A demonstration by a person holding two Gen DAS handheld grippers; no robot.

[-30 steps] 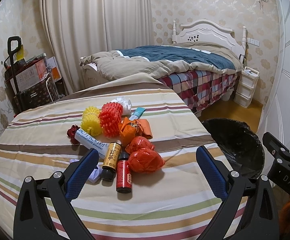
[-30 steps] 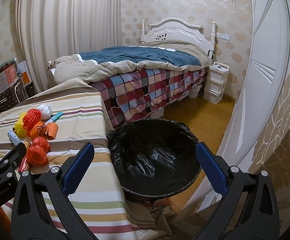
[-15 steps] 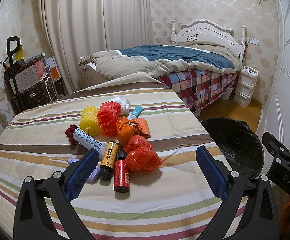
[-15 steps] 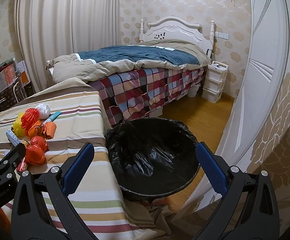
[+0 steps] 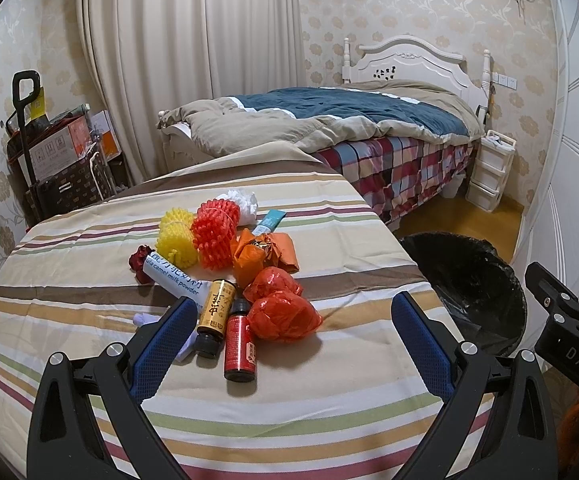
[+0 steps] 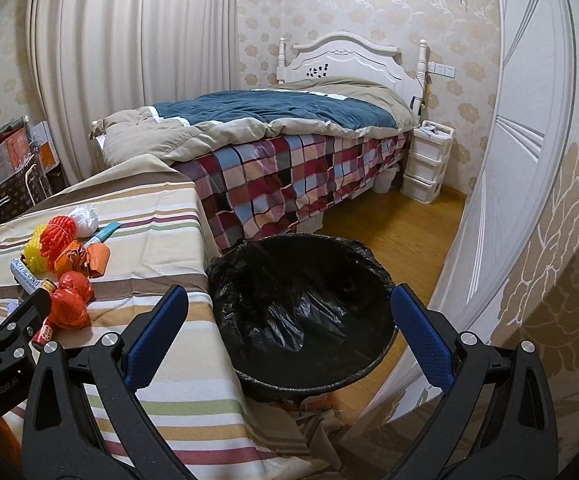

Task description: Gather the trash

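Note:
A pile of trash lies on the striped table (image 5: 329, 400): two crumpled red bags (image 5: 283, 314), an orange wrapper (image 5: 261, 256), a red bottle (image 5: 239, 346), a yellow bottle (image 5: 216, 316), a white tube (image 5: 175, 280), red foam net (image 5: 215, 234), yellow foam net (image 5: 175, 240), white tissue (image 5: 243, 204). My left gripper (image 5: 289, 328) is open and empty, just short of the pile. My right gripper (image 6: 289, 324) is open and empty above the black-lined bin (image 6: 301, 312), which stands right of the table.
A bed (image 6: 273, 136) with a plaid cover stands behind the table. A white drawer unit (image 6: 427, 160) is beside it. A cart with boxes (image 5: 53, 156) stands at the far left. A white door (image 6: 521, 160) is on the right.
Both grippers have shifted slightly; the pile sits a little higher and left in the left wrist view. Both stay open and empty.

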